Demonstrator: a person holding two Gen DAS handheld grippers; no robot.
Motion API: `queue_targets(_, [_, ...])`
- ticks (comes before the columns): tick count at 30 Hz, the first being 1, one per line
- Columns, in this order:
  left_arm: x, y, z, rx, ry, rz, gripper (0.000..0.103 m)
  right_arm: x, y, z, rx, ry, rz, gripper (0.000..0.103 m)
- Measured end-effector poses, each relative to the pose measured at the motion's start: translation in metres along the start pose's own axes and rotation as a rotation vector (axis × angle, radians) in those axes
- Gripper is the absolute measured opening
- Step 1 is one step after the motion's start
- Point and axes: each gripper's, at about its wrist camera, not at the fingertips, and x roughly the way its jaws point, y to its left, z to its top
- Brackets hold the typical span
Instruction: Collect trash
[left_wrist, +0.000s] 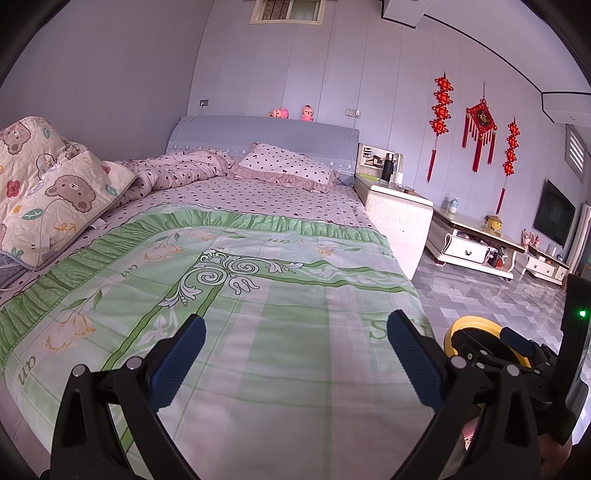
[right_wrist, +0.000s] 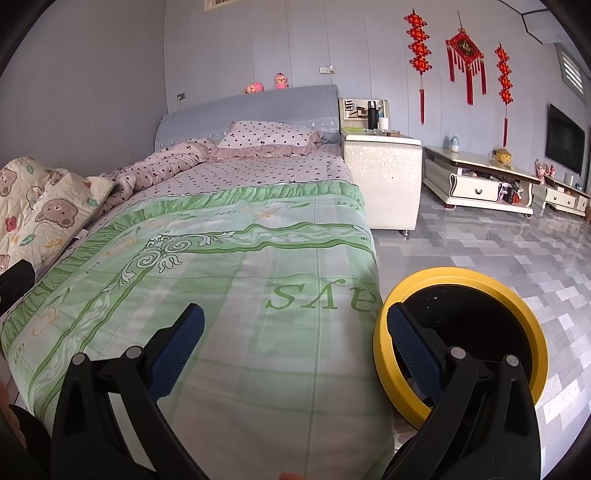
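Observation:
A round bin with a yellow rim (right_wrist: 532, 332) and a black inside stands on the floor by the right side of the bed; its rim (left_wrist: 469, 325) also peeks out in the left wrist view. My right gripper (right_wrist: 295, 325) is open above the green quilt (right_wrist: 229, 295), its right finger over the bin's near rim. My left gripper (left_wrist: 295, 332) is open over the same quilt (left_wrist: 258, 314), with nothing between its fingers. The other gripper's black body (left_wrist: 546, 365) shows at the right edge there. No loose trash shows on the bed.
A bear-print blanket (left_wrist: 55, 192) is piled at the left, a dotted pillow (left_wrist: 284, 164) lies by the headboard. A white bedside cabinet (right_wrist: 384, 177) and a low TV stand (right_wrist: 476, 181) line the wall. Grey tiled floor (right_wrist: 498, 251) spreads to the right.

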Motion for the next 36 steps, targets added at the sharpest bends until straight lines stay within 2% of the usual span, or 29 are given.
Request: queue_targets(36, [0.0013, -0.0007, -0.0077, -0.002, 0.005, 0.012, 0.095, 0.0039, -0.0011, -0.004, 0.005, 0.019, -0.004, 0.095])
